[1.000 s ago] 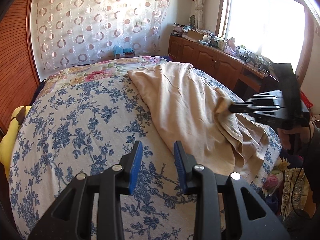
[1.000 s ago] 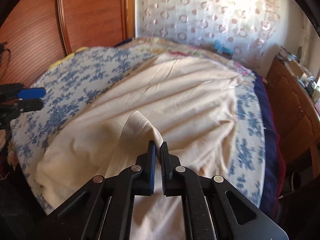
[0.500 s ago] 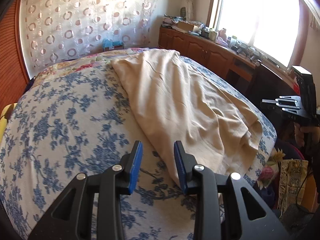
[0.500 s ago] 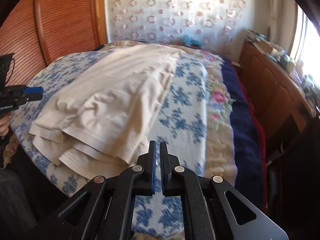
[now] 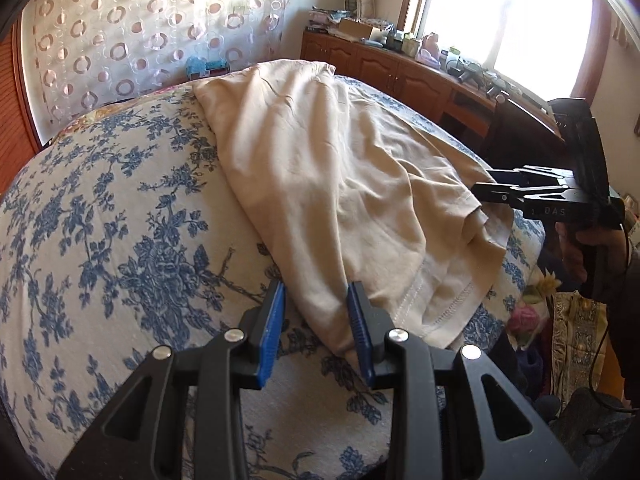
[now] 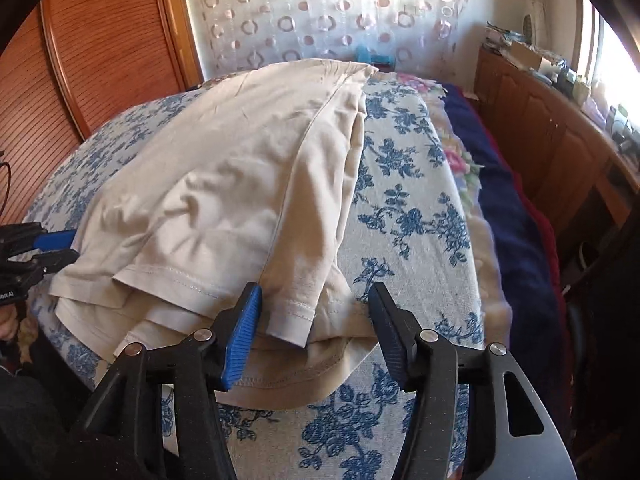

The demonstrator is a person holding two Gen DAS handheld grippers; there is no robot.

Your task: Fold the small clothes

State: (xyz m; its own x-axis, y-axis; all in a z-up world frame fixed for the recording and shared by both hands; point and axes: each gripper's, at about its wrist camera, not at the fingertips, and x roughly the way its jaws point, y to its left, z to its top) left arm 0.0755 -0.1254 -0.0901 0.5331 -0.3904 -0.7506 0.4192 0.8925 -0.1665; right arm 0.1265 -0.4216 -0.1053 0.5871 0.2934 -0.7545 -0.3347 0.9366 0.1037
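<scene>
Beige garment lies on the floral bedspread, folded lengthwise once, hem end messy. My left gripper is open around the near corner, my right gripper is opening over the hem, pads not pressing. Cross-folds left.

left gripper: jaws parted, angled down | right gripper: jaws opening

Right gripper released shirt — jaws opening, both lowered
</scene>
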